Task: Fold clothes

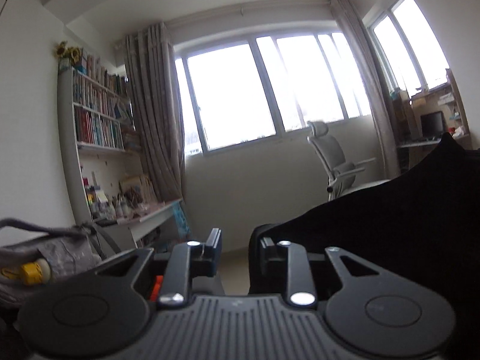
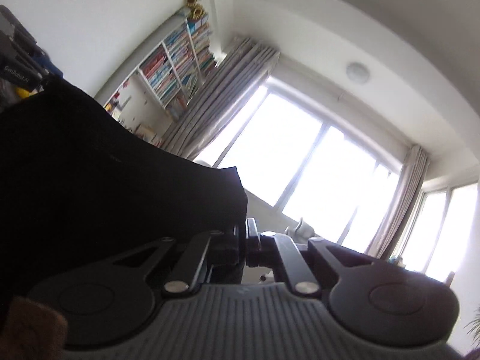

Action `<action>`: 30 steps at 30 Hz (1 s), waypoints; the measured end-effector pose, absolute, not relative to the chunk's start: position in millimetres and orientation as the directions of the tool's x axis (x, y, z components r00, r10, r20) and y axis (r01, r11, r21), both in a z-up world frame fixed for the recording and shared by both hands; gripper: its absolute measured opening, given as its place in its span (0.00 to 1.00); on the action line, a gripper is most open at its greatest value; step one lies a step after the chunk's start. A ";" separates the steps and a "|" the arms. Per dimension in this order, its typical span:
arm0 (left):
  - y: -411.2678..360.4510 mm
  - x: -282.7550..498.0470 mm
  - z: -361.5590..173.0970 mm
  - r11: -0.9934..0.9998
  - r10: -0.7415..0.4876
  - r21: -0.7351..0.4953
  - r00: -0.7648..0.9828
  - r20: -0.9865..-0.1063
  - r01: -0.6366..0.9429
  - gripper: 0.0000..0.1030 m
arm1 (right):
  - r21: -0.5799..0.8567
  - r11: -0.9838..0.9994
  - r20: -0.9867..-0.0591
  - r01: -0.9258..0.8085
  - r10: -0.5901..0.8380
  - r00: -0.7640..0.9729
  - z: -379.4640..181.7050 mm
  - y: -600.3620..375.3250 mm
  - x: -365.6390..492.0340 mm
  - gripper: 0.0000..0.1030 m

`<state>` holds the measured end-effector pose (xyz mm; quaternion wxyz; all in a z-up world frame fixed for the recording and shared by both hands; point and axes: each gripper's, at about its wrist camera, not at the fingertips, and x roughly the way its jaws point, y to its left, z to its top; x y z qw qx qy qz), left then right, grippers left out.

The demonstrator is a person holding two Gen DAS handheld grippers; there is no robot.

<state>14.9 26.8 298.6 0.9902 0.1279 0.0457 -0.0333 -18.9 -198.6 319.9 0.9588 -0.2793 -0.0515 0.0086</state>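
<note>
Bedroom window (image 1: 240, 96) | left tongs (image 1: 237, 249) parted, right tongs (image 2: 243, 240) pinch black garment (image 2: 90, 165) | chair (image 1: 333, 156) left-view only

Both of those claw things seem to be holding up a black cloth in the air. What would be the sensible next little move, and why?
Probably lower both together toward a flat surface. The black garment hangs lifted between the right gripper and left gripper, the right's jaws closed on its edge, with room and windows behind; no surface shows.
</note>
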 end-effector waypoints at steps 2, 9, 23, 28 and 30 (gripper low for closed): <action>29.8 77.5 244.2 0.974 -0.032 0.207 0.960 -0.277 0.092 0.63 | -0.523 0.852 -0.025 -0.008 -0.006 1.000 271.8 -196.4 39.4 0.04; 60.6 113.4 125.0 0.990 -0.006 0.118 0.841 -0.541 0.083 0.64 | -0.420 0.908 -0.370 -0.019 -0.151 0.917 145.9 -204.8 95.5 0.48; 100.3 46.1 99.6 0.998 -0.031 -0.067 0.831 -0.556 -0.008 0.89 | 0.157 0.983 -0.590 -0.098 0.173 0.789 62.0 -273.3 15.9 0.59; 88.7 38.0 61.2 0.999 -0.018 -0.047 0.772 -0.636 -0.015 0.89 | 0.222 0.965 -0.621 -0.138 0.249 0.743 38.7 -268.8 13.2 0.59; 79.1 41.4 49.6 0.999 -0.009 -0.035 0.763 -0.647 -0.017 0.89 | 0.212 0.968 -0.610 -0.133 0.237 0.756 33.5 -260.3 18.9 0.65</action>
